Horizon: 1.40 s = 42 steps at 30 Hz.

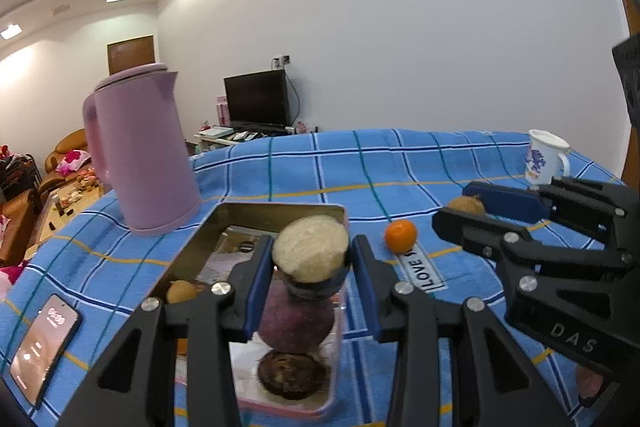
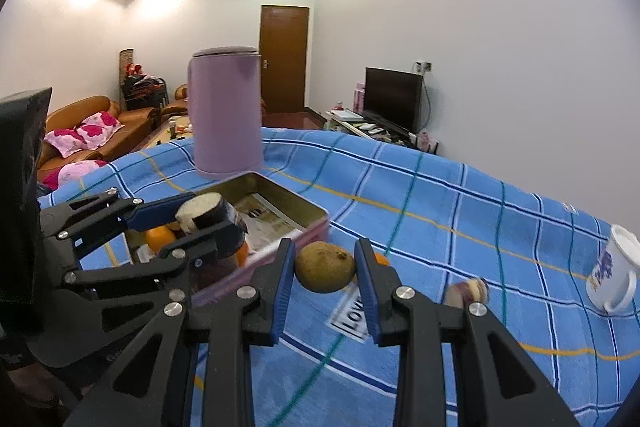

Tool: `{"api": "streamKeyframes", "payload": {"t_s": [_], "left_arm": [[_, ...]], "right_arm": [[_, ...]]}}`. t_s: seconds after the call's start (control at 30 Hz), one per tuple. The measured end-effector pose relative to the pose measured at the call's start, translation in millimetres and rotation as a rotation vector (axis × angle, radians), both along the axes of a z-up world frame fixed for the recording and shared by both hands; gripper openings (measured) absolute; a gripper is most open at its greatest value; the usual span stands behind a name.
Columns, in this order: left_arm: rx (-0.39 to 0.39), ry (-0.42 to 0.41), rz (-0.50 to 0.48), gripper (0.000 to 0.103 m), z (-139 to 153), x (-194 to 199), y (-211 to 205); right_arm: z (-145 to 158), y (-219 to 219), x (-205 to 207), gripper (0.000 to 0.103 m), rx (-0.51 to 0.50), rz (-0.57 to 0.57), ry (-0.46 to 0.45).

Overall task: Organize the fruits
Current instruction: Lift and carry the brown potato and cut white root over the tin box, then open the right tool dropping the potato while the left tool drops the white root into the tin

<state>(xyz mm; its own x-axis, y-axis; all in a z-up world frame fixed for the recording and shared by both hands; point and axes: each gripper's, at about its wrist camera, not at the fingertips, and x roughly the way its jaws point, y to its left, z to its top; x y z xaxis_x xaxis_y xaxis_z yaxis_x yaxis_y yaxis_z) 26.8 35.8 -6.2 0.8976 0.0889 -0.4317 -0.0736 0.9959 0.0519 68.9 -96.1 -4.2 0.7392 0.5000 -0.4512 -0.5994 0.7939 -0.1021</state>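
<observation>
My left gripper [image 1: 310, 257] is shut on a cut fruit half [image 1: 310, 253] with dark purple skin and pale flesh, held over an open metal tin [image 1: 280, 207]. In the tin lie a purple fruit [image 1: 296, 321], a dark round fruit [image 1: 290, 375] and a small brown one [image 1: 181, 291]. My right gripper [image 2: 325, 269] is shut on a round yellow-brown fruit [image 2: 325, 267] just right of the tin [image 2: 304, 215]. On the cloth an orange [image 1: 401, 235] lies between the grippers. Another cut fruit piece [image 2: 468, 291] lies to the right.
A pink kettle [image 1: 140, 147] stands behind the tin on the blue checked cloth [image 1: 360, 167]. A white mug [image 2: 614, 275] sits at the far right, a phone [image 1: 44, 343] near the left edge. A sofa and a TV stand beyond the table.
</observation>
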Motion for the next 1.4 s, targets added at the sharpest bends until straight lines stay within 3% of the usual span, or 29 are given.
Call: {"api": "streamKeyframes", "payload": {"t_s": [1.4], "left_arm": [[-0.036,0.016,0.144,0.041,1,-13,81]], "right_arm": [[1,77,-10,0.032,-0.038,0.14,0.0]]}}
